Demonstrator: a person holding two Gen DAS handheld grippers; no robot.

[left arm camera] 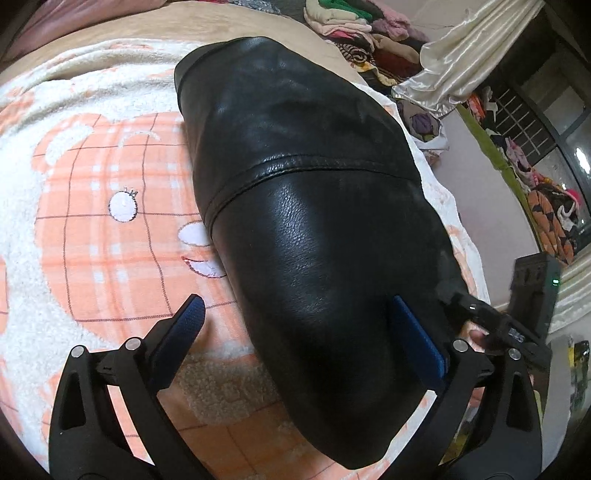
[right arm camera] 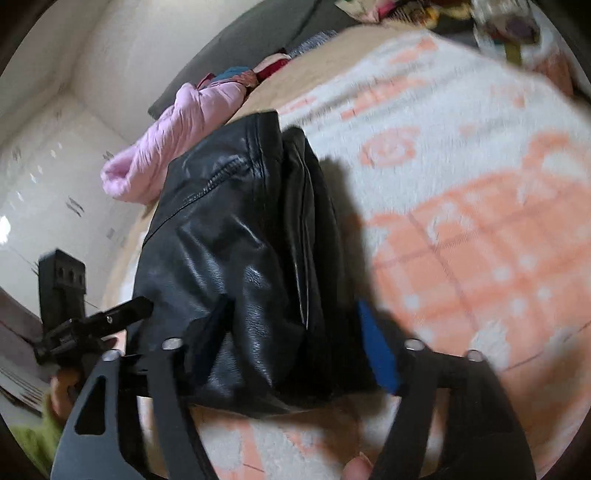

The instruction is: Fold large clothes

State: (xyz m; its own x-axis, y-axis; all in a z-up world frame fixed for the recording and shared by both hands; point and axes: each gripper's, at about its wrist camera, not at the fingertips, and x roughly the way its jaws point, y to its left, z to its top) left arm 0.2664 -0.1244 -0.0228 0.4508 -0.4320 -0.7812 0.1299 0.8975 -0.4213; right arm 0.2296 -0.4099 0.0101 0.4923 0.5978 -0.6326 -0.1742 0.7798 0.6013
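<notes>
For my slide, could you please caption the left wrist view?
Open left gripper straddling folded black leather jacket on peach blanket.

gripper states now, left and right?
Left gripper: open, jaws spread wide over the black leather jacket, gripping nothing.
Right gripper: open, jaws straddling the jacket's folded end, not clamped.

A fleecy white blanket [left arm camera: 92, 206] with orange check cartoon shapes covers the bed, and a tan sheet [left arm camera: 221, 26] shows beyond its far edge. Up at the far end sits a heap of mixed clothes [left arm camera: 354, 26], cream, green and pink. A shiny cream curtain [left arm camera: 454, 55] hangs at the right, bunched low. More garments are piled along the window ledge [left arm camera: 546, 206]. Over on the other side, a pink padded jacket [right arm camera: 173, 144] lies crumpled at the bed's edge.
</notes>
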